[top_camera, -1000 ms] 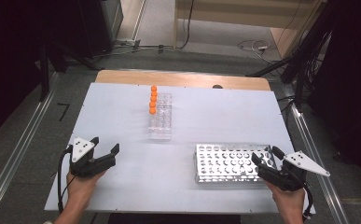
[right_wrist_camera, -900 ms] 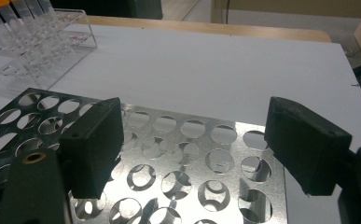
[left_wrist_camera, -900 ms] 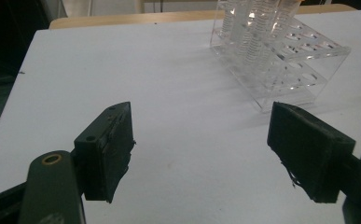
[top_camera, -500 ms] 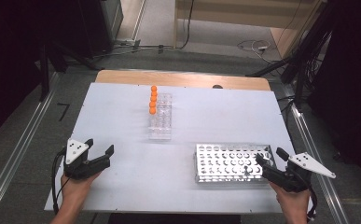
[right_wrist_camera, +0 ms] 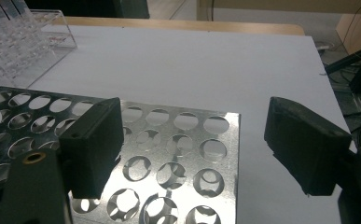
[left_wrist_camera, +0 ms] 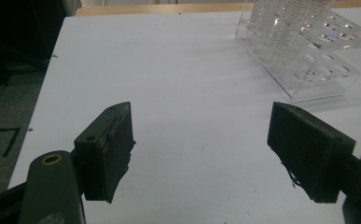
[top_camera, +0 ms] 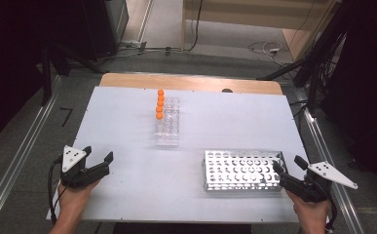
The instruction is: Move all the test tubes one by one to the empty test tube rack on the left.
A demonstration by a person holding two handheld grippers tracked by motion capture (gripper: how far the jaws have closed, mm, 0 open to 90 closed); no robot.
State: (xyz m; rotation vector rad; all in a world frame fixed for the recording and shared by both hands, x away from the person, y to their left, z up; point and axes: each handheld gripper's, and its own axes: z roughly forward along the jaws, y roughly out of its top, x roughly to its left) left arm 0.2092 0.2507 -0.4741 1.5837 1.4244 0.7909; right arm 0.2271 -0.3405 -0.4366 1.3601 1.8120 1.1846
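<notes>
We hold both grippers with jaws apart and empty: the left gripper [top_camera: 98,162] well left of the metal rack [top_camera: 242,169], the right gripper [top_camera: 287,168] at its right end. Beyond the metal rack stands the clear rack [top_camera: 168,127] with orange-capped tubes [top_camera: 160,105].

My bench, in a dim room

My white table [top_camera: 225,131] stands on grey floor [top_camera: 25,146]; cables [top_camera: 264,48] trail beyond it.

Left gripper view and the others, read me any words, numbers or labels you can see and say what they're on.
"7": a dark mark on the grey floor left of the table, also visible in the high view.
No other text is legible on the clear rack or the metal rack.
</notes>
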